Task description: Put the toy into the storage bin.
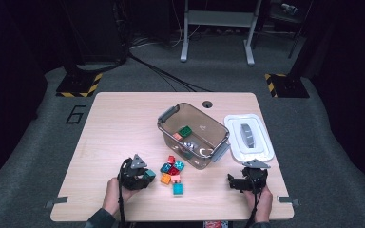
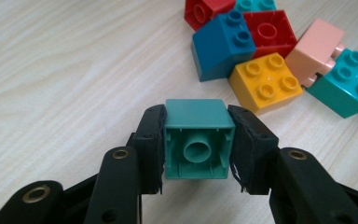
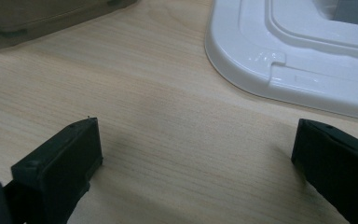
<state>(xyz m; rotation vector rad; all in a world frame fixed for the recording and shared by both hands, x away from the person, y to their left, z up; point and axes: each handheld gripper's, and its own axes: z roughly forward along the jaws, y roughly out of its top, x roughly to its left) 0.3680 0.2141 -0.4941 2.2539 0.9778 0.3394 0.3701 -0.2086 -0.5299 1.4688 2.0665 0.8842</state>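
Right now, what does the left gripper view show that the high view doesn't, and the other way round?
Left gripper view alone: the teal brick faces the camera with its hollow underside, pinched on both sides by the left gripper, and the stud detail of the yellow brick.

High view alone: the clear bin with bricks inside, the white lid beside it, and the right gripper near the table's front edge.

Both: the held teal brick, the loose brick pile and the wooden table.
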